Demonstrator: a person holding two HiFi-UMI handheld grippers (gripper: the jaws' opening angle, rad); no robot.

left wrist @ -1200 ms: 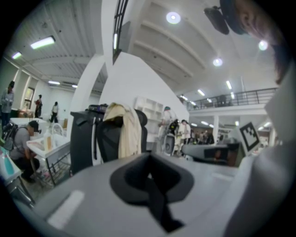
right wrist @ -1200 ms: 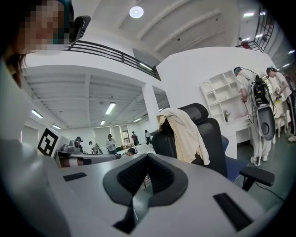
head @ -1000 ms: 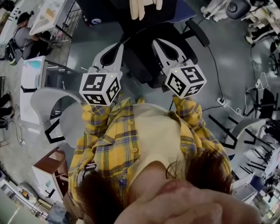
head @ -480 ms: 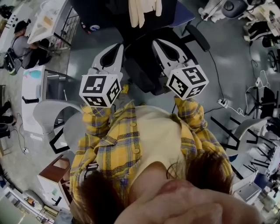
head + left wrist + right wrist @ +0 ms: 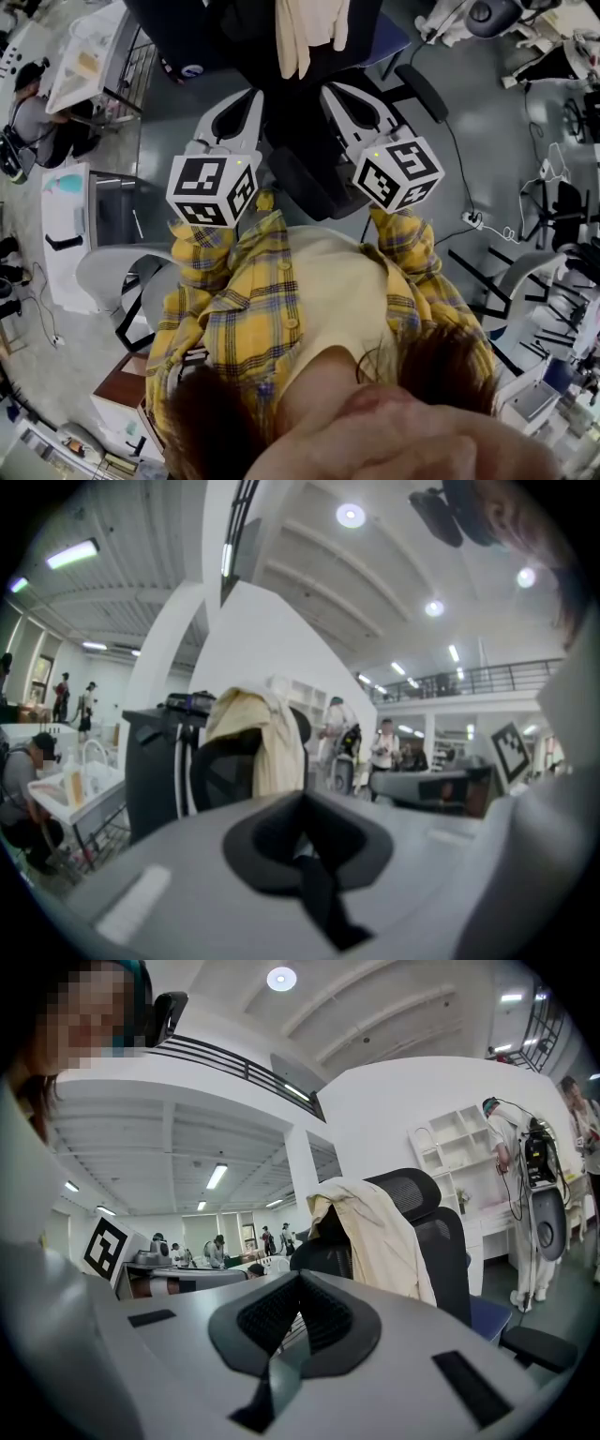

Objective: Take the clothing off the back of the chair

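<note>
The left gripper [image 5: 300, 808] and right gripper [image 5: 298, 1283] both have their jaws pressed together on nothing. The cream clothing [image 5: 375, 1227] hangs over the back of the chair [image 5: 448, 1241], ahead of both jaws and well apart from them. It looks light, soft and limp, so the bunched fold at the backrest top is probably the best place to pinch.

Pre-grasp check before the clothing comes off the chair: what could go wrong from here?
1. Both the left gripper and right gripper have jaws together; unopened, they would likely just shove the garment.
2. The garment drapes over the top of the chair, by the headrest; a sideways pull may snag.
3. A cable lies on the floor beside the chair: trip risk.
</note>
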